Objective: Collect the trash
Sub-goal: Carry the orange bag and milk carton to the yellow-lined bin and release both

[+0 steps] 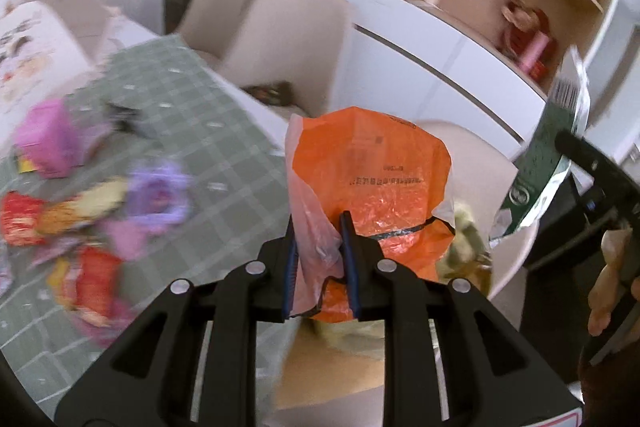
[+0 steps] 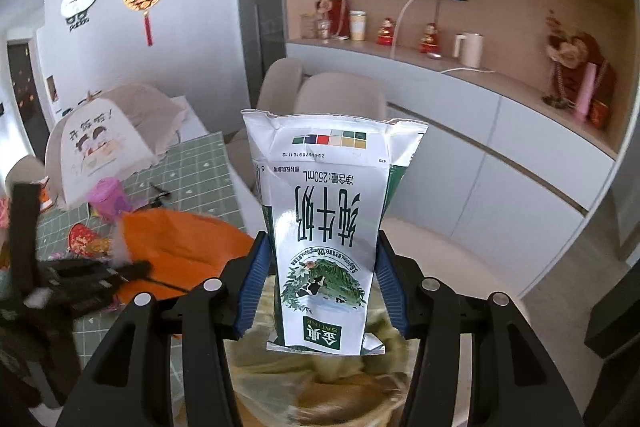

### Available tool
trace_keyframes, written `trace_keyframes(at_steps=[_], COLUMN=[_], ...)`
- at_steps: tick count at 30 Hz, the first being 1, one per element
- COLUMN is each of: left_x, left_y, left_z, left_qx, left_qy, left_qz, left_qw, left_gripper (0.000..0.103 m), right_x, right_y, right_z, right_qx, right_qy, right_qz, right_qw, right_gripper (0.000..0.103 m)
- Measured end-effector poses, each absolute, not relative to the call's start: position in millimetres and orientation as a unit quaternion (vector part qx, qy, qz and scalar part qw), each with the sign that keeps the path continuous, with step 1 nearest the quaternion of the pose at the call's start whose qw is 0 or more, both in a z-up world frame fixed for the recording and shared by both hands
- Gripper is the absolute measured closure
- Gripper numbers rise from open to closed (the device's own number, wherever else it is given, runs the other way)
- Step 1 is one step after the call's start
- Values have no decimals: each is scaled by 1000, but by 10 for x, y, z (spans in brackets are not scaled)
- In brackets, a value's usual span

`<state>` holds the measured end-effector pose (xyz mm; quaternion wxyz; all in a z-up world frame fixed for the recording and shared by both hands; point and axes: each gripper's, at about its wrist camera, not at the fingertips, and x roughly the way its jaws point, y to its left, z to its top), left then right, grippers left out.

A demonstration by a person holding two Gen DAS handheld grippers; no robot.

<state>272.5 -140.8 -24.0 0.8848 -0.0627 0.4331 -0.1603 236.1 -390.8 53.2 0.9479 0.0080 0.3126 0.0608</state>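
1. Your right gripper [image 2: 320, 283] is closed on the milk carton [image 2: 324, 227] at centre frame, held upside down over the bag's mouth.
2. Your left gripper [image 1: 320, 267] pinches the orange bag [image 1: 372, 179] by its rim.
3. The carton looks light and crushable; squeeze its flat sides gently.

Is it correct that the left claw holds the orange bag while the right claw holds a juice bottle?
Not quite. The right claw holds a milk carton, not a juice bottle, as the right wrist view shows. The left claw does hold the orange bag.
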Motion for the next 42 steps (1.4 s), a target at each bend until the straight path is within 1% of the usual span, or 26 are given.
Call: trace_keyframes(at_steps=[3,7,12,15,23,25,27,31,38,42], left_x=[2781,2836,2804,2737,2560,2522,2464,2331,2181,2110], left_y=[-1804,-2212,-2219,-2073,-1481,-1331,-1230,-1078,-869,-761], left_z=[-381,-627,-673,-575,-329,-293,-267,-253,-336,-363], left_qx=[-48,-56,-79,-92,-117,-128,-135,-141,-156,-154], left_qy=[448,480,486,477,456,454,453,450,451,446], left_qz=[-179,-218,-218,-211,-132,-117,-109,-92,-66,-58], left_qw=[875,848,843,848,873,874,875,877,877,880], left_gripper=[84,75,57,54,54,54,54,54,54,54], right_x=[2292,2301,2365,2437,2583,2622,2644,2643,2640,2658], right_y=[-4175,-4302,-4412,-4370,-3856,-3751,-3706,-3798,-3771,-3770], right_z=[532,447,253,137,-73,-237,-525,-990,-1383,-1393], right_qx=[14,25,48,66,58,42,23,28,-8,-11], right_qy=[305,307,319,325,316,333,365,418,470,485], right_qz=[59,60,71,89,156,158,150,130,116,114], right_qw=[950,950,944,939,934,929,919,899,875,867], right_gripper=[54,54,54,54,54,54,54,55,55,55])
